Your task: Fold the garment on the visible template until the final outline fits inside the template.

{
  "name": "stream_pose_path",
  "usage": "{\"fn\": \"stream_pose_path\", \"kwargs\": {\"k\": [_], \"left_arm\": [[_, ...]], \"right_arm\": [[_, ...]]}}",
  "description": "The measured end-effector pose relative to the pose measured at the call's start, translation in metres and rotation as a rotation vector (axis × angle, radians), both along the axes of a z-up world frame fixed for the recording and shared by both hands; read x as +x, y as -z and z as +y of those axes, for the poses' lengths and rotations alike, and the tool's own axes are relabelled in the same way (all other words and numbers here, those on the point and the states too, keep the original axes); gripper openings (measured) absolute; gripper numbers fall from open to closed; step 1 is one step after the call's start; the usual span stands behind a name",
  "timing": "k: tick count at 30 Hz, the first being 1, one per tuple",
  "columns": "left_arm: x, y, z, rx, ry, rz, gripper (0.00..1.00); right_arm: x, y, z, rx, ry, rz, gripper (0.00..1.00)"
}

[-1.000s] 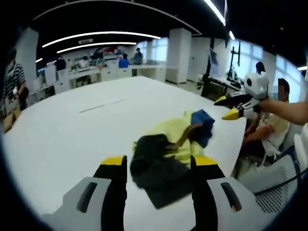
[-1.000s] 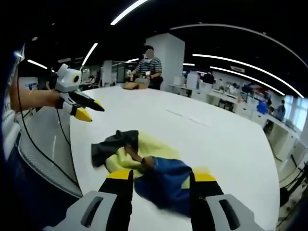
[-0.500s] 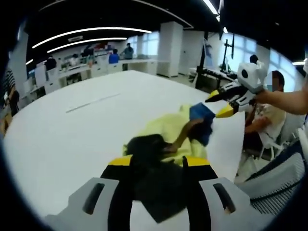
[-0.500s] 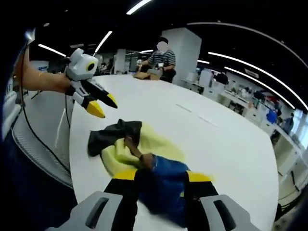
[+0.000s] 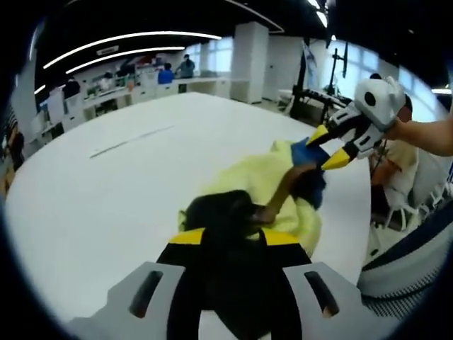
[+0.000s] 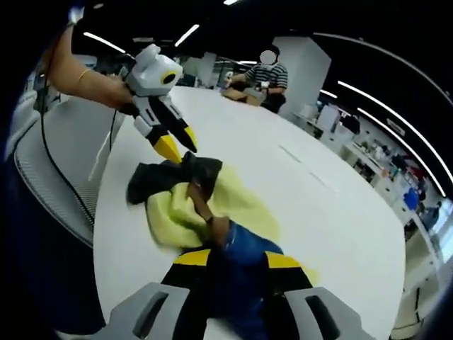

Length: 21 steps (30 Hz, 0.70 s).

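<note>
A crumpled garment lies near the edge of the white table (image 5: 106, 177). It has a yellow part (image 5: 262, 180), a black part (image 5: 219, 209) and a blue part (image 5: 306, 150). My left gripper (image 5: 235, 237) has its jaws drawn in on the black part, which fills the gap between them. From the right gripper view, the left gripper (image 6: 179, 147) has its tips pressed into the black cloth (image 6: 159, 177). My right gripper (image 6: 237, 258) is closed in on the blue part (image 6: 244, 244), beside the yellow cloth (image 6: 177, 216). In the left gripper view its tips (image 5: 327, 146) straddle the blue cloth.
The table edge runs close beside the garment, with a mesh chair (image 5: 417, 248) and a seated person (image 5: 396, 163) beyond it. A faint line (image 5: 131, 140) marks the tabletop further in. Another person (image 6: 267, 74) stands at the table's far end.
Both grippers have come down onto the garment, the left onto the black part and the right onto the blue part. Each pair of jaws has narrowed around the cloth.
</note>
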State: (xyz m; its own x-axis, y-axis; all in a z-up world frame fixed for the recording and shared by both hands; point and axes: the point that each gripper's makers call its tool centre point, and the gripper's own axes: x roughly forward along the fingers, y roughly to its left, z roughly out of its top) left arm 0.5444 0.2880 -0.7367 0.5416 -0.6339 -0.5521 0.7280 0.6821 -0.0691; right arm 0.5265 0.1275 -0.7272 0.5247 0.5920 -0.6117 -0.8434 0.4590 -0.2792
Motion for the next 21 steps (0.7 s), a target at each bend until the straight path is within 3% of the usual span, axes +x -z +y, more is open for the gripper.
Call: {"fn": "stream_pose_path", "kwargs": {"k": [10,16,21], "left_arm": [[0.009,0.008,-0.012,0.027,0.021,-0.012,0.14],[0.012,0.017,-0.017,0.043,0.030,0.003,0.09],[0.011,0.023,-0.015,0.048,0.026,0.017,0.03]], "right_arm": [[0.002,0.009,0.007,-0.056,-0.046,-0.019,0.09],[0.003,0.005,0.009,-0.004,-0.030,-0.019,0.01],[0.005,0.001,0.008,0.029,-0.004,-0.014,0.00]]}}
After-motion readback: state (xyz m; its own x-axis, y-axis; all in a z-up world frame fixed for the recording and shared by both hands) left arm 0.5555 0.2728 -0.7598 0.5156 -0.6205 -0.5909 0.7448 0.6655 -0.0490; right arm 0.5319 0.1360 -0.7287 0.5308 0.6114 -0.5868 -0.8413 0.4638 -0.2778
